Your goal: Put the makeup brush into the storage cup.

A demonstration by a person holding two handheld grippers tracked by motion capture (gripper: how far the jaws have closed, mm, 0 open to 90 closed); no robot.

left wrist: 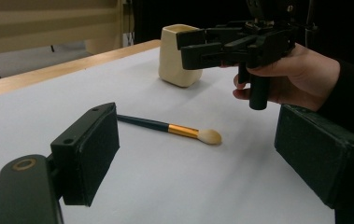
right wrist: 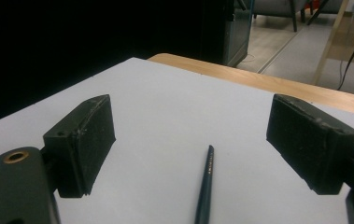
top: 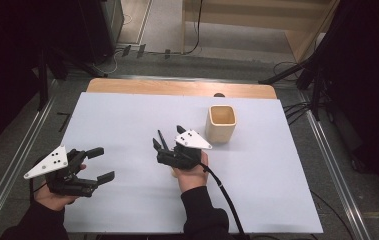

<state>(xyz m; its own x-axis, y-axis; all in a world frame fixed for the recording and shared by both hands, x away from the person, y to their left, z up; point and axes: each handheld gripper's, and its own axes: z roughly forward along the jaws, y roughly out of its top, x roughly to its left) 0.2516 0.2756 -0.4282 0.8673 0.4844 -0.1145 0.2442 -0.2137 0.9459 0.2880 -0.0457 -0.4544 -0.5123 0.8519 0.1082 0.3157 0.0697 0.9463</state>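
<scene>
Dark-handled brush [left wrist: 165, 127] is lying mid-desk, right tongs [top: 169, 136] hovering released above.
Left tongs [top: 100, 164] are idling released; centring jaws astride the handle looks wise.

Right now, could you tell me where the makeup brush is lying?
In the left gripper view, the makeup brush lies flat on the white table cover, in front of the cream cup and beneath the right gripper, between the left gripper's open jaws.

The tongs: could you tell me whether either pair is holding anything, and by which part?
Nothing is held. Both the left tongs and the right tongs are open; the brush lies on the table.
</scene>
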